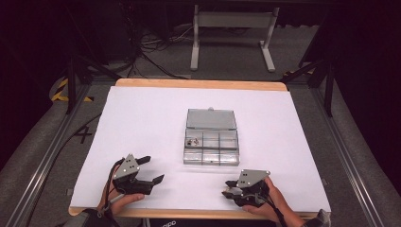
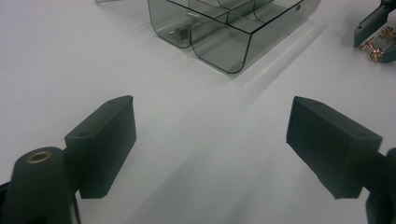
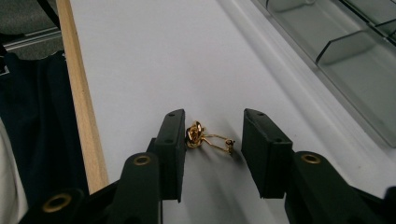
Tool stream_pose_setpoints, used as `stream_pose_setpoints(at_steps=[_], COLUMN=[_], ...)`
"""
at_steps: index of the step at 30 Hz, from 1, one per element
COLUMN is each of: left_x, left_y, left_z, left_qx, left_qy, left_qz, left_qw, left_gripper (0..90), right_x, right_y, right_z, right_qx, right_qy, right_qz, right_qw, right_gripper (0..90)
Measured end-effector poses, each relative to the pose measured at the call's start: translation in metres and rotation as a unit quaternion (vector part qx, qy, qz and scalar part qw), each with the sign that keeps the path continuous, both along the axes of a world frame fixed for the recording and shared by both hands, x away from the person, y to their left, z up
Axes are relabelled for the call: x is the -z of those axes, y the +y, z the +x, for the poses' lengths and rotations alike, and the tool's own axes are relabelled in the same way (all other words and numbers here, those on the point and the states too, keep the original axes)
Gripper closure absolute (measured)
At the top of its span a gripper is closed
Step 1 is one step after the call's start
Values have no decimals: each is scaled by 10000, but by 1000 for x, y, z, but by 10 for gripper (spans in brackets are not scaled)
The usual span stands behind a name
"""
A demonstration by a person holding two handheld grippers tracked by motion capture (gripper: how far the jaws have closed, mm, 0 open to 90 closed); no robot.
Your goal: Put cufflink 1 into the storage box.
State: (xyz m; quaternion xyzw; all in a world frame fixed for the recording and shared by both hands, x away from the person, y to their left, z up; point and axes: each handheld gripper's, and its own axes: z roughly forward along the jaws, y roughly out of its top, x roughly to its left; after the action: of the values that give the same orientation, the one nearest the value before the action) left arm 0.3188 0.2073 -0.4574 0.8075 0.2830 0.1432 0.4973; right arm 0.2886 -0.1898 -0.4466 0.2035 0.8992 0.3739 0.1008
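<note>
Gold knot-shaped cufflink (image 3: 205, 138) – lying on white table surface, near wooden front edge.

A plain white sheet (image 1: 142, 127) is spread over a pale wooden table (image 1: 198, 84), whose light-brown edge is seen as a strip at the upper middle of the high view. At the centre of that view a smoky-grey, see-through plastic compartment box (image 1: 211, 142) is seen, its dividers the same grey tint. Both the left gripper (image 1: 147, 169) and the right gripper (image 1: 230, 187), at the lower left and lower right, are coloured matt black with light-grey top plates and brass-coloured screw eyes. Between the black jaws in the right gripper view, a shiny gold knot-shaped metal earring (image 3: 205, 138) is shown. Yellow-and-black hazard stripes (image 1: 60, 90) are marked on the dark grey floor at the left.
</note>
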Motion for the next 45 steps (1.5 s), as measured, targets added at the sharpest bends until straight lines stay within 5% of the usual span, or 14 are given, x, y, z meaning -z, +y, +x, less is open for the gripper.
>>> stream_pose_setpoints(at_steps=[23, 45], left_x=[0, 0], left_y=[0, 0], left_z=[0, 0], left_qx=[26, 10], left_qy=[25, -9], left_qz=[16, -23], left_qw=[10000, 10000], left_gripper=[160, 158], right_x=[-9, -36], right_y=[-4, -3], right_z=[1, 22], right_qx=[-125, -186], right_qy=[-157, -492], right_qz=[45, 332], right_qw=[9998, 9981], right_gripper=[669, 670])
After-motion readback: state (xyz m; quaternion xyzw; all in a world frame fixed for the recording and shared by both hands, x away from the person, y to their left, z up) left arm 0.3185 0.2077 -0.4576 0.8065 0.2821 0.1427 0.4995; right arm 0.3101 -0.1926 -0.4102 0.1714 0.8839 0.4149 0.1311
